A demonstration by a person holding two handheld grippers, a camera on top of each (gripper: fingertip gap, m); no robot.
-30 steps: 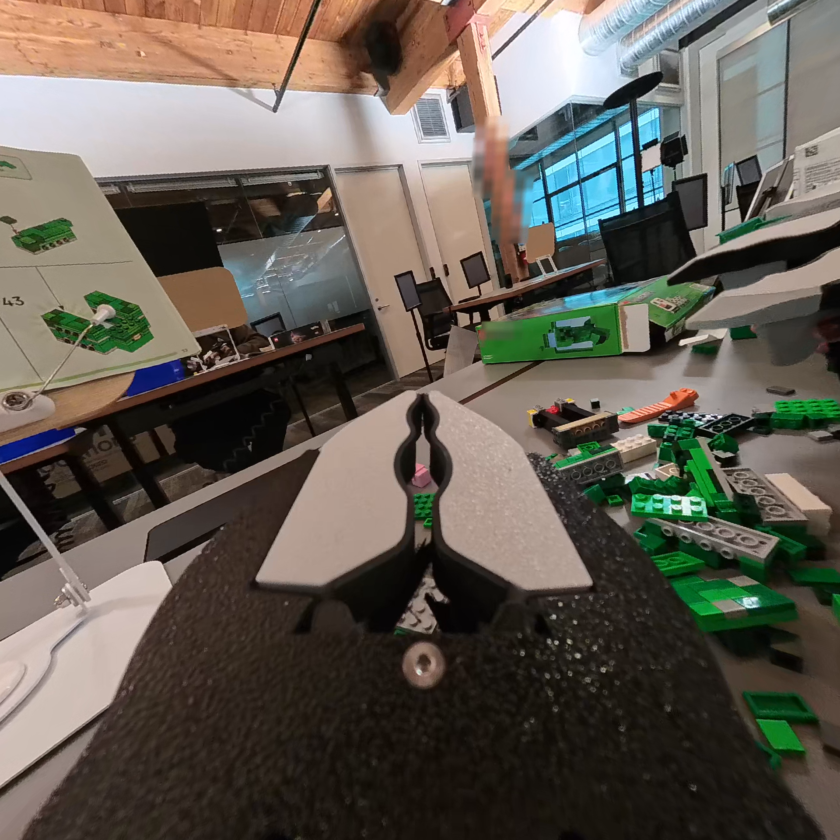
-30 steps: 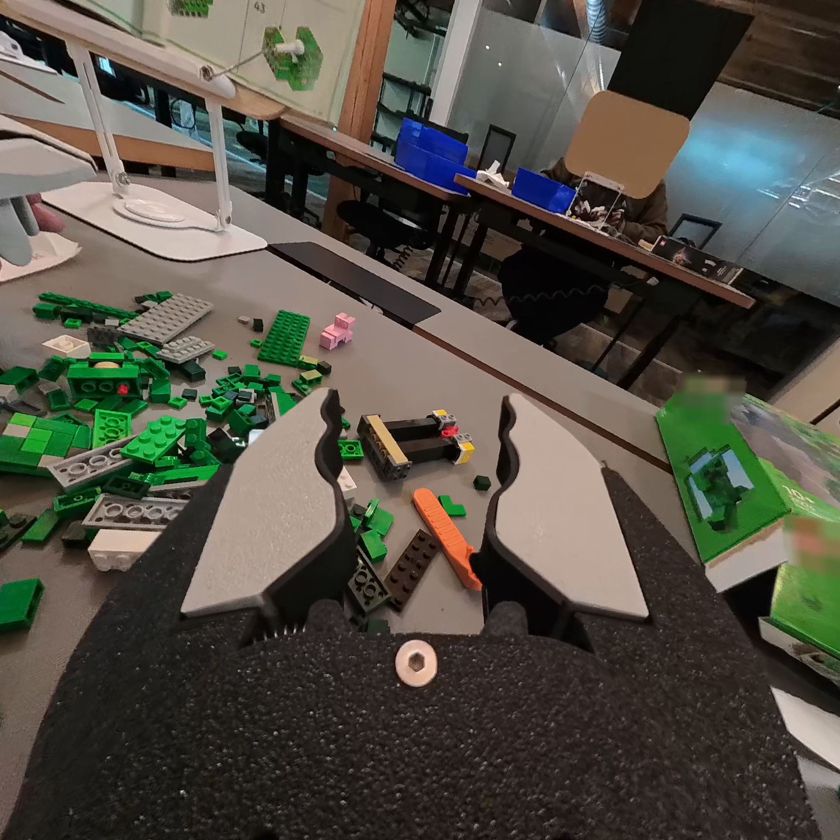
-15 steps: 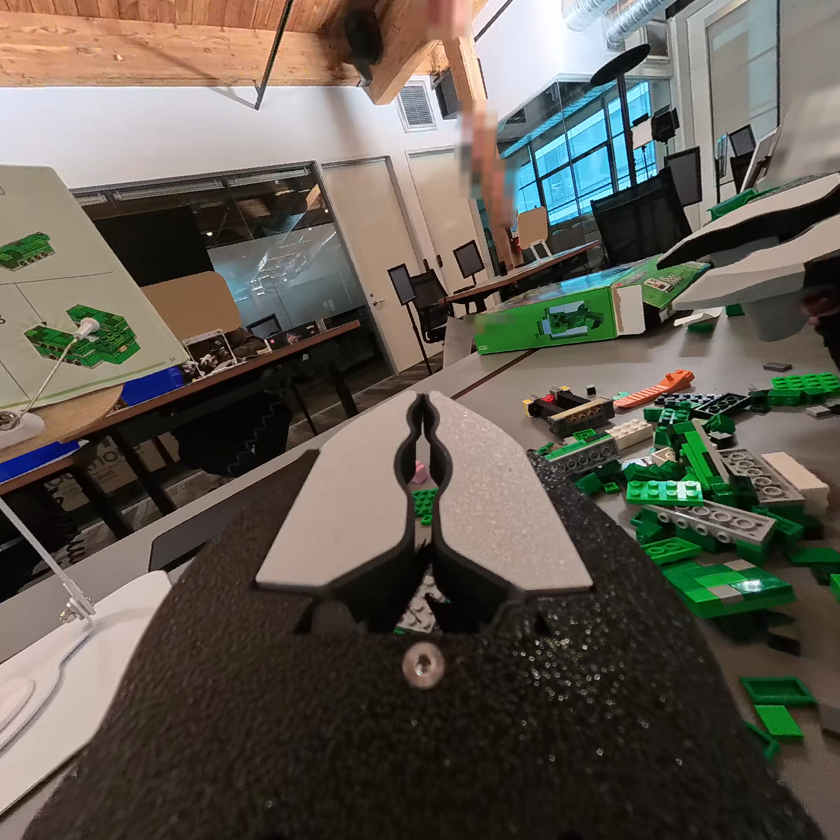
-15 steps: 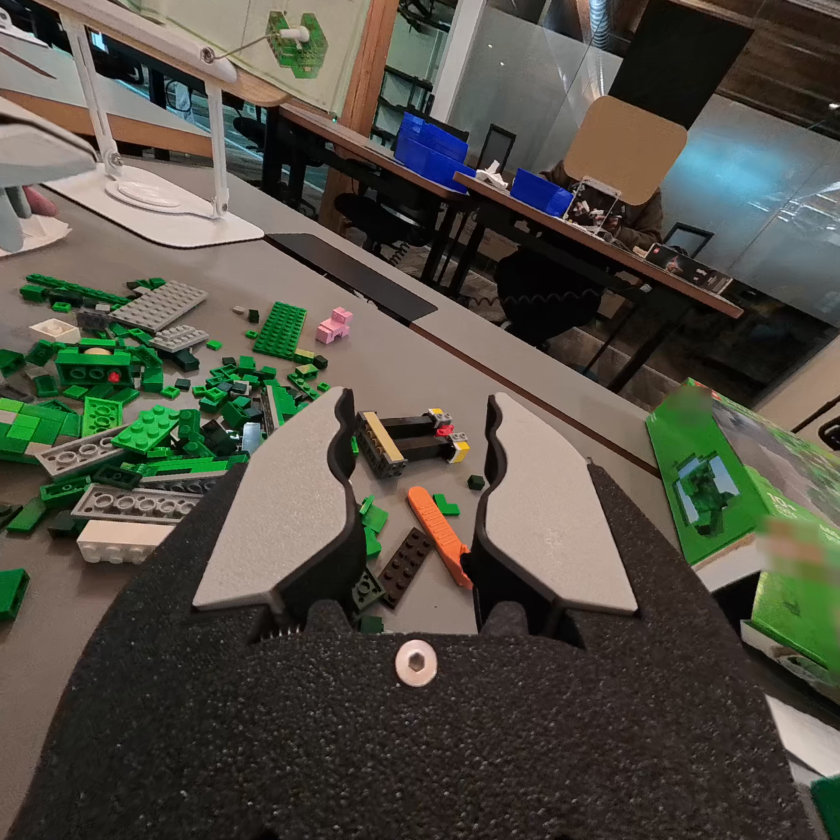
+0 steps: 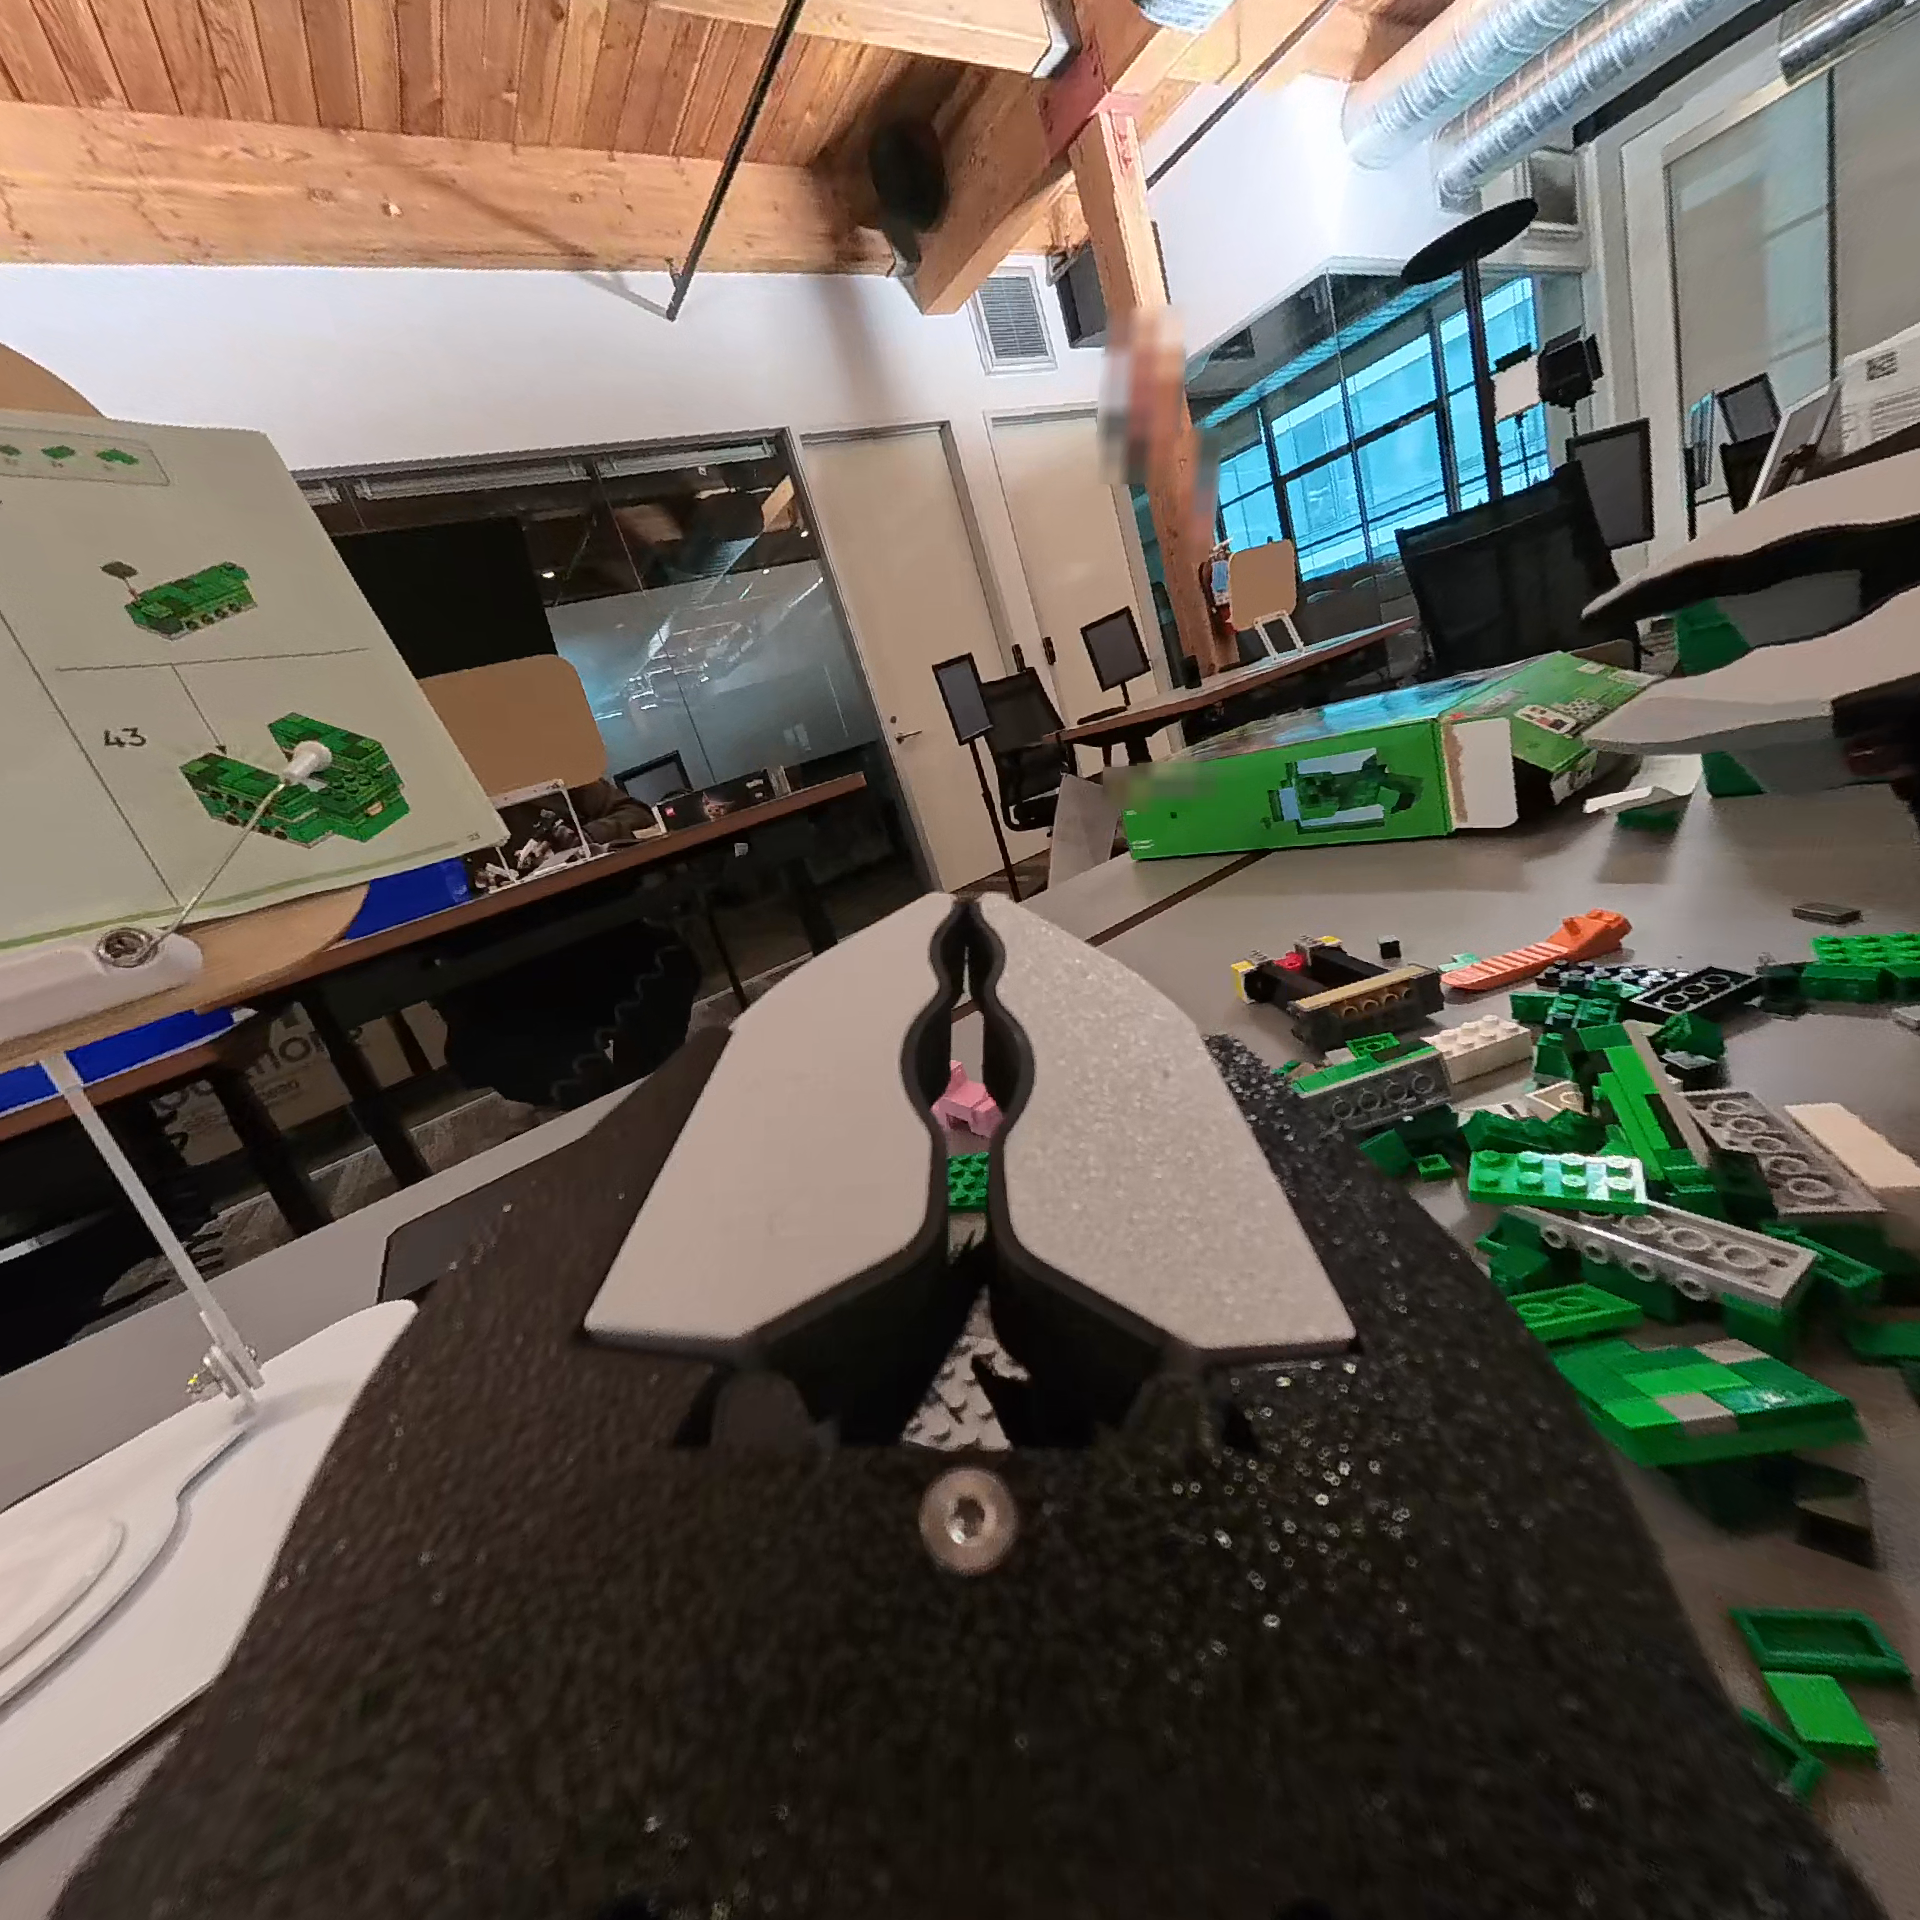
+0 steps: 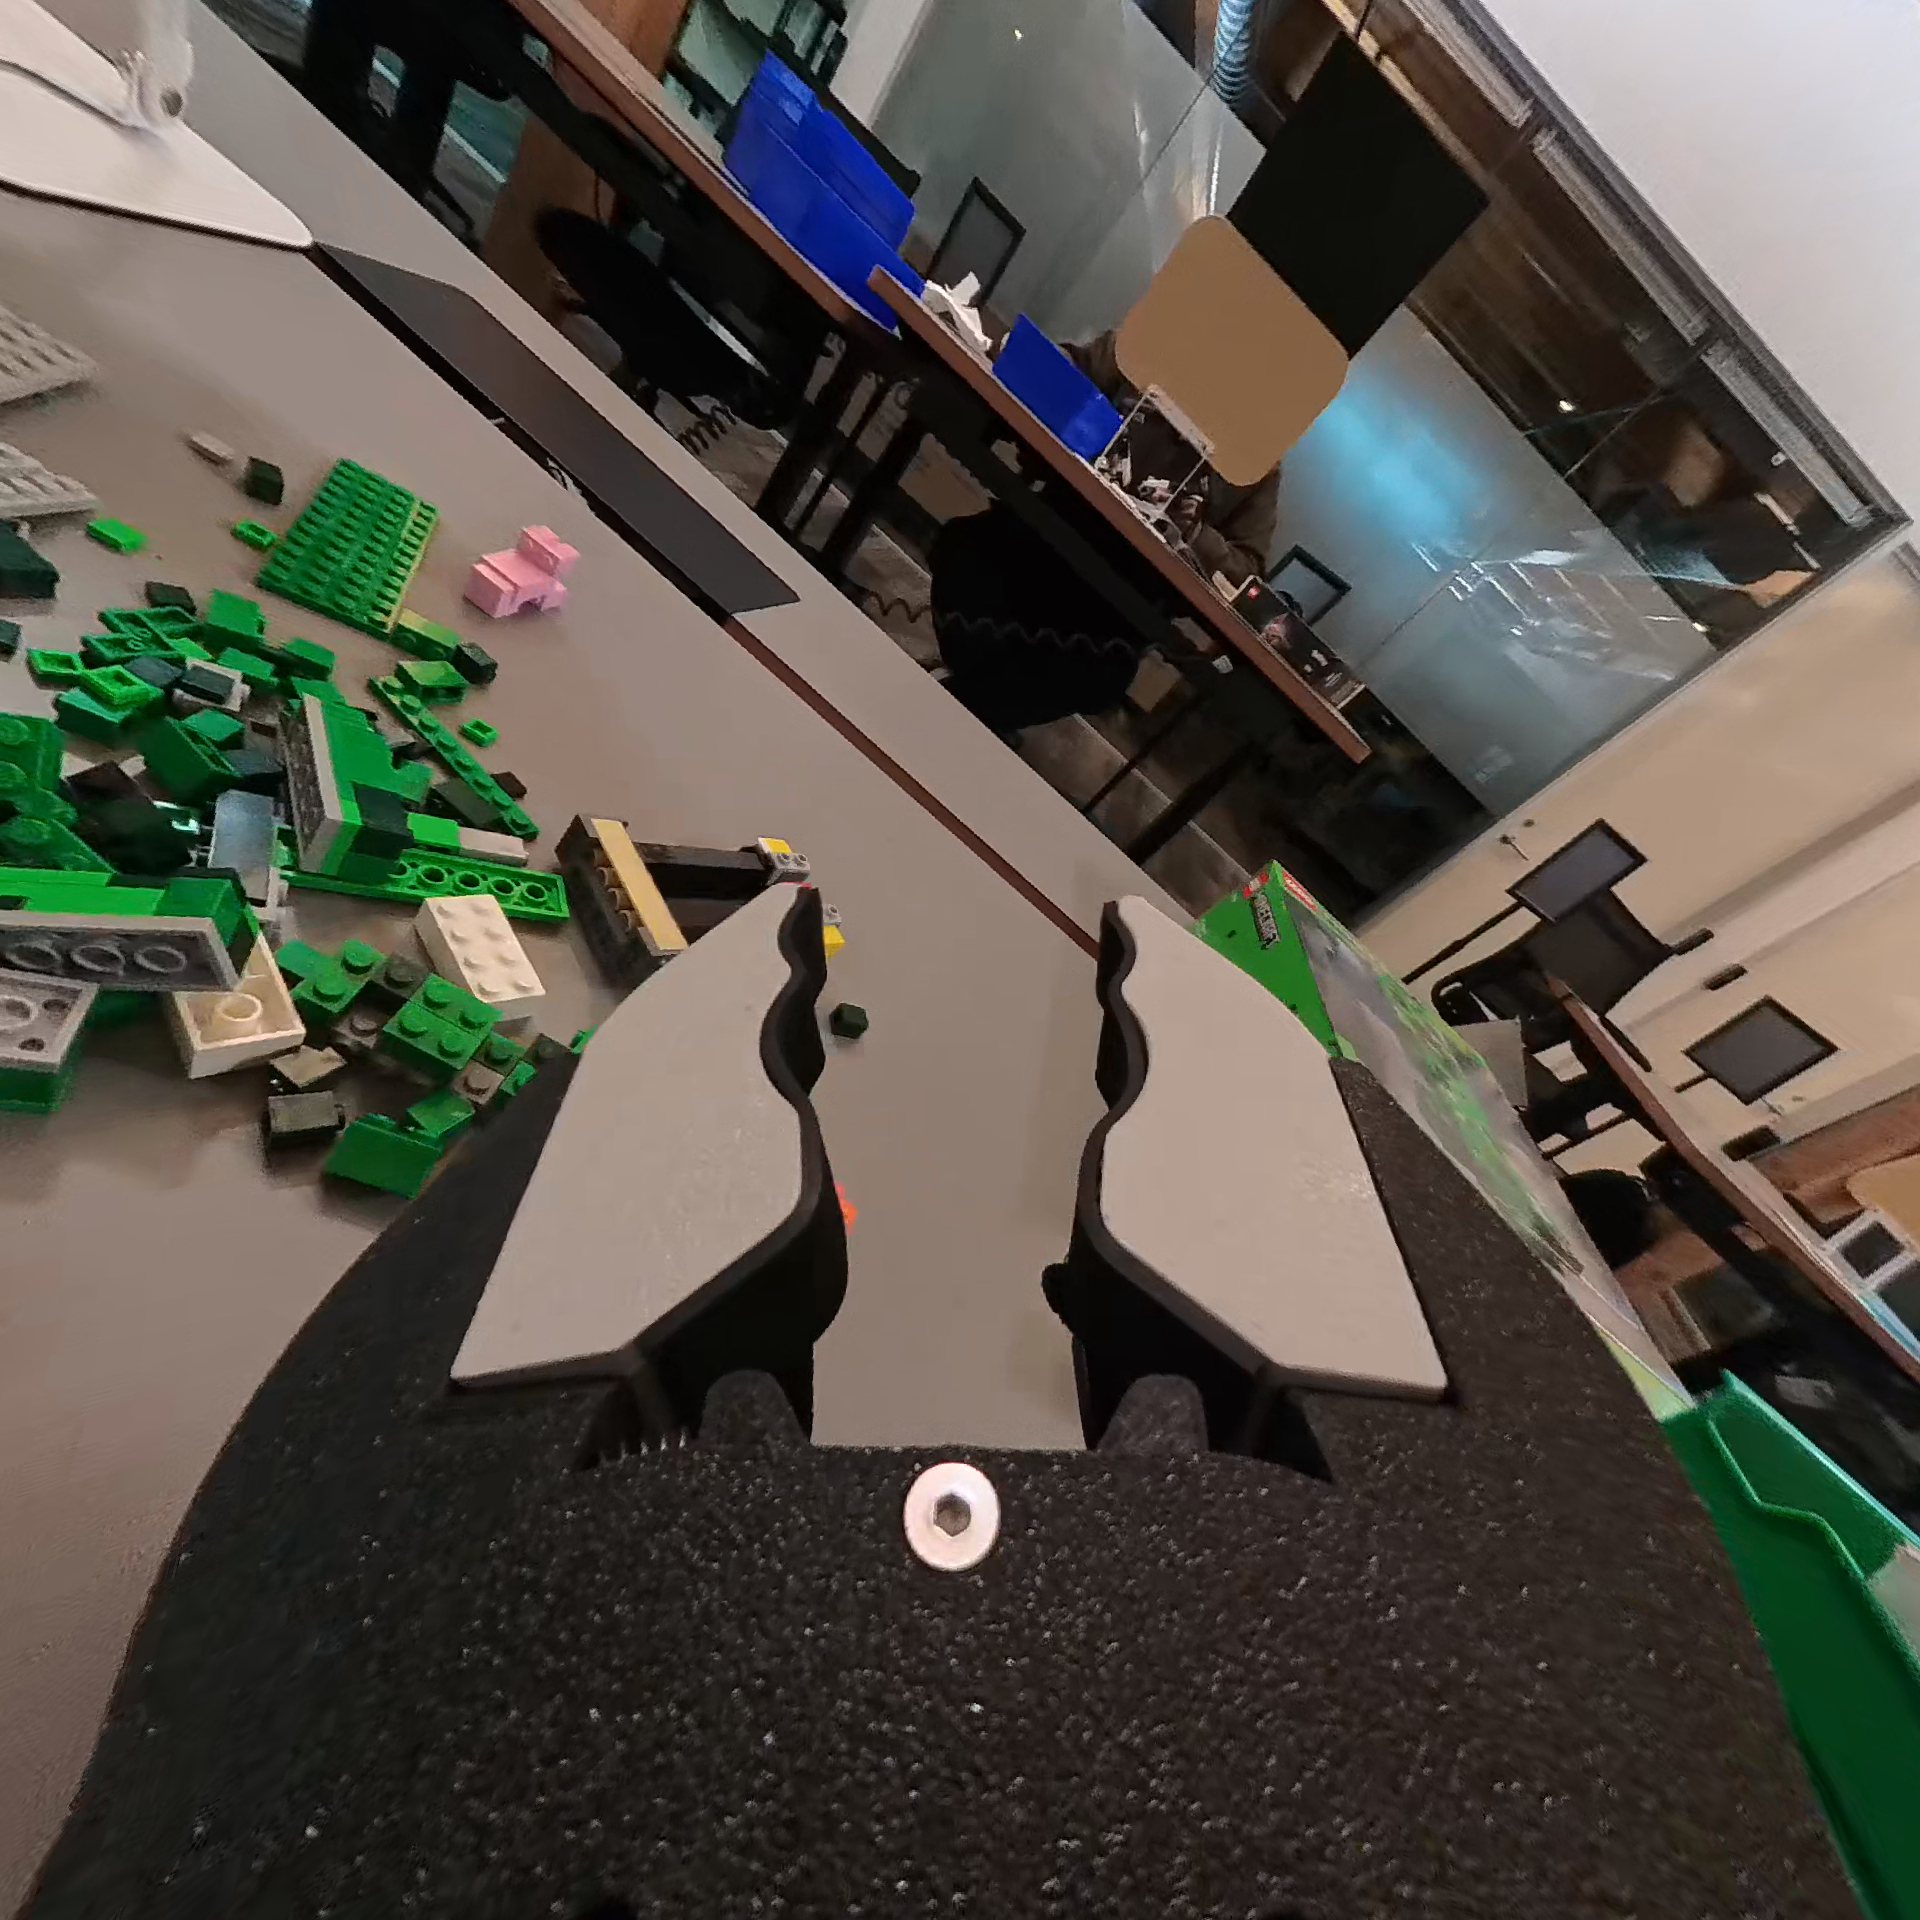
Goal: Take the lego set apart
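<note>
Printed numbering on instruction sheet

Right tool has dropped low and rolled, so its view now tilts and the tabletop slants; its jaws first narrowed slightly, then spread wide again. It has moved forward: the orange separator, earlier plainly between the jaws, is now only a sliver behind the left finger, and the black-and-yellow block sits just past that fingertip. In the left wrist view the right tool appears larger and nearer the green box.
</note>
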